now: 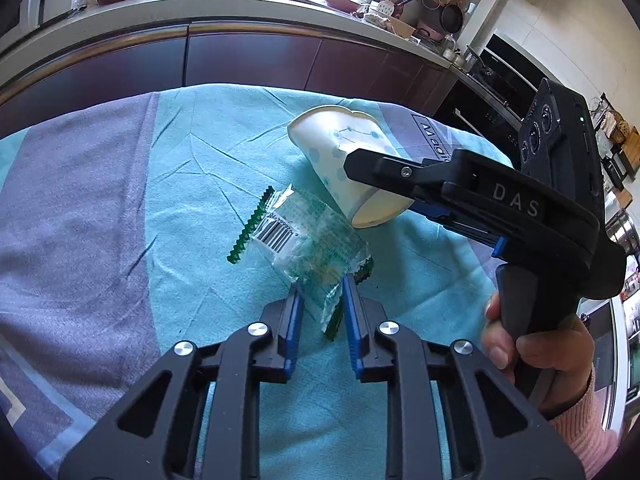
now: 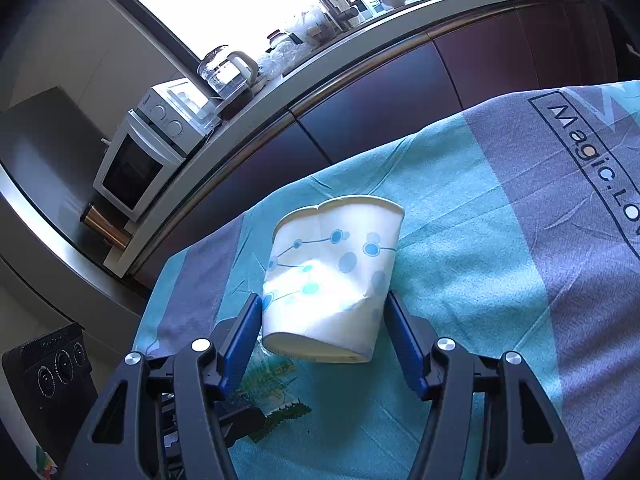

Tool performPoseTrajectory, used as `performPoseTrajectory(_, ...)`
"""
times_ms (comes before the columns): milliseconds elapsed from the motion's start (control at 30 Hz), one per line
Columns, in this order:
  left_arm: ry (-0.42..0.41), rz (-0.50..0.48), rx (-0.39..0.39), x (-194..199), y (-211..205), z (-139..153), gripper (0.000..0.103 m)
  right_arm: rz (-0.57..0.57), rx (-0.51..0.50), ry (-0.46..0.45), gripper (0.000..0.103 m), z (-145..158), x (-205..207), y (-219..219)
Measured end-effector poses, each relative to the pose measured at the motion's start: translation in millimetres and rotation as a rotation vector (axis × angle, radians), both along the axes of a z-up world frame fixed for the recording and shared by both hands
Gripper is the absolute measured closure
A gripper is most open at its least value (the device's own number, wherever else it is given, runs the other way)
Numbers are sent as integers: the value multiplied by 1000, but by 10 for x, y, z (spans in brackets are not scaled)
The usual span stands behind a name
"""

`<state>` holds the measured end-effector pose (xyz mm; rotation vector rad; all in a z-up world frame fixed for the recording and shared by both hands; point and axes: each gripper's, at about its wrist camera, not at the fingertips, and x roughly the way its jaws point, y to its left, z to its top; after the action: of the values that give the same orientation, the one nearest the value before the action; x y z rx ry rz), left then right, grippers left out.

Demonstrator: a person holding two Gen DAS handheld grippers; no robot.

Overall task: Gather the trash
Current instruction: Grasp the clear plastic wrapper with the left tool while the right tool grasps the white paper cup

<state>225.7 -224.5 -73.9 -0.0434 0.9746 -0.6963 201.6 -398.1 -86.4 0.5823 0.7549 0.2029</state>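
Note:
A crumpled white paper cup [image 2: 332, 280] with blue dots is held on its side between my right gripper's [image 2: 322, 304] blue pads, its base toward the camera. It also shows in the left wrist view [image 1: 344, 160], lifted a little above the cloth. A clear plastic wrapper [image 1: 304, 248] with green zigzag edges and a barcode lies on the cloth. My left gripper [image 1: 320, 284] is shut on the wrapper's near end. Part of the wrapper [image 2: 272, 380] shows under the cup in the right wrist view.
The table is covered by a turquoise and grey cloth [image 1: 100, 200] with printed lettering [image 2: 592, 160]. Behind it runs a dark kitchen cabinet [image 1: 248, 60] under a cluttered counter. A white oven [image 2: 140, 160] and a glass kettle [image 2: 224, 68] stand at the left.

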Motion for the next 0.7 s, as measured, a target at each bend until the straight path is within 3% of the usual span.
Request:
performPoseTrajectory(100,-22,-10,5,-54,31,40,94,0,-1,-1,43,4,-14,3)
performPoseTrajectory(700,-85,17,-44,-492,814,331,96,79,23,-54,43,140,-292,218)
